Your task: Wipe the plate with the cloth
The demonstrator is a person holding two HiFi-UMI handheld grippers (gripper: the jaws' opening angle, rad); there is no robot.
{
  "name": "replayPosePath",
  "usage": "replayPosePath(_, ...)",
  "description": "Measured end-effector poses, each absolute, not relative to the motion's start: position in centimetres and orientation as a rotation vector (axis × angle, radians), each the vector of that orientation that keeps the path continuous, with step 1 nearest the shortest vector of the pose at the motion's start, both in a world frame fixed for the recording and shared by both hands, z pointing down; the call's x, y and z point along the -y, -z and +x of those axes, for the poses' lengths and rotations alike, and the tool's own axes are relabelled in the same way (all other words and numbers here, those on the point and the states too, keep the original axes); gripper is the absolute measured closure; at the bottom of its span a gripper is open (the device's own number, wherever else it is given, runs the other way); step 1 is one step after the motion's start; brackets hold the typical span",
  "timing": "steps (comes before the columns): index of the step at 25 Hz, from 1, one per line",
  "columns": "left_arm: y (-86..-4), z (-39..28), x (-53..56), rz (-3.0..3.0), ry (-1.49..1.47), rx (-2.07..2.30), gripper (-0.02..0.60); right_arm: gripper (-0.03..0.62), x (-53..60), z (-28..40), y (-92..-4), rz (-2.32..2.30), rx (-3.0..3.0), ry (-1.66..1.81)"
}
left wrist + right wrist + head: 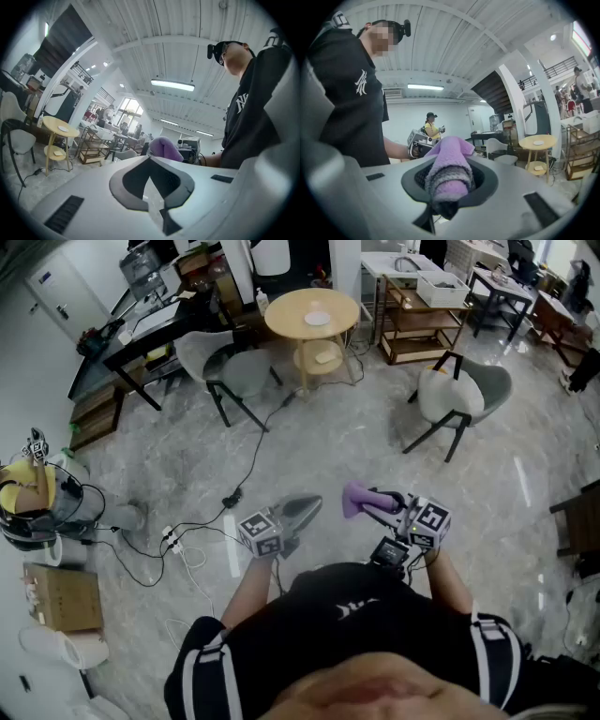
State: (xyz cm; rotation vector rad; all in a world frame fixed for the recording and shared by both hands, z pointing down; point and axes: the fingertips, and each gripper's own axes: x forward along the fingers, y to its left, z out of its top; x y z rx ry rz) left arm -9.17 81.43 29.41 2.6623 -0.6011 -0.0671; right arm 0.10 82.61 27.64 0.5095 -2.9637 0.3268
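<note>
The person stands on a grey marbled floor [375, 437] and holds both tools level in front of the body, side by side and near each other. The left tongs [307, 508] are closed, their dark pads [165, 174] meeting with nothing between them. The right tongs [377, 503] are clamped on a purple fleecy cloth [357, 498], which is bunched between the pads and juts out past the tips; in the right gripper view the cloth fills the gap between the jaws and folds over at its far end. The left gripper view shows the same cloth just beyond its own closed tips. The small white plate [318, 318] lies near the middle of a round pale wooden tabletop [286, 315], well apart from both tongs, across the floor. A lower round shelf [319, 357] under that tabletop carries a small pale object. Two grey chairs [459, 395] stand on the floor between the person and the table, one towards each side.
</note>
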Motion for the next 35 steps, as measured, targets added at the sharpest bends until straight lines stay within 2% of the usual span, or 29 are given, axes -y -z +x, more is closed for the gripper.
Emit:
replayPosePath(27, -28.6, -8.0, -81.6, 2.658, 0.058, 0.707, 0.568, 0.496, -81.6, 2.6, -27.9, 0.533, 3.015, -0.298)
replayPosePath(35, -29.8, -9.6, -79.4, 2.658, 0.001, 0.998, 0.569, 0.496, -78.4, 5.8, -30.0, 0.834, 2.799, -0.220)
